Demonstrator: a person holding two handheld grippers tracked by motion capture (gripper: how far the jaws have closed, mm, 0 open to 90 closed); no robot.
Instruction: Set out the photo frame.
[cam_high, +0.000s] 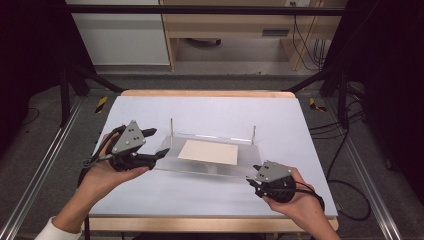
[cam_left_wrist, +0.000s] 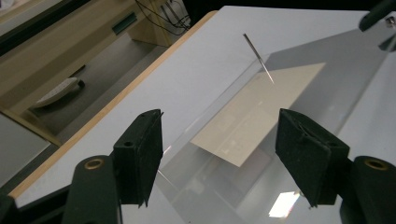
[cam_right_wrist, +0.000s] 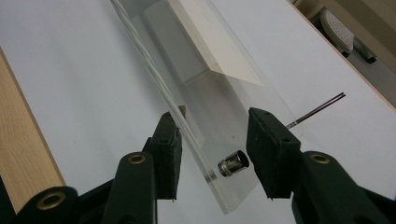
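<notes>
A clear acrylic stand (cam_high: 200, 165) lies in the middle of the table with a cream card (cam_high: 208, 151) on its sloped plate. Two thin metal rods (cam_high: 171, 126) rise at its back corners. My left gripper (cam_high: 156, 142) is open at the stand's left end, and the plate's end (cam_left_wrist: 219, 182) lies between its jaws without touching them. My right gripper (cam_high: 253, 175) is open at the front right corner. The plate's edge (cam_right_wrist: 196, 144) and a small metal stud (cam_right_wrist: 232, 163) sit between its jaws, with gaps on both sides. The card (cam_left_wrist: 261, 107) and a rod (cam_left_wrist: 258, 58) lie ahead of the left gripper.
The pale tabletop (cam_high: 215, 110) has a wooden rim (cam_high: 205, 93) at the far side and a wooden front edge (cam_right_wrist: 23, 154). Black frame posts (cam_high: 65, 90) and cables (cam_high: 345, 135) flank the table. Wooden furniture (cam_high: 235, 25) stands beyond.
</notes>
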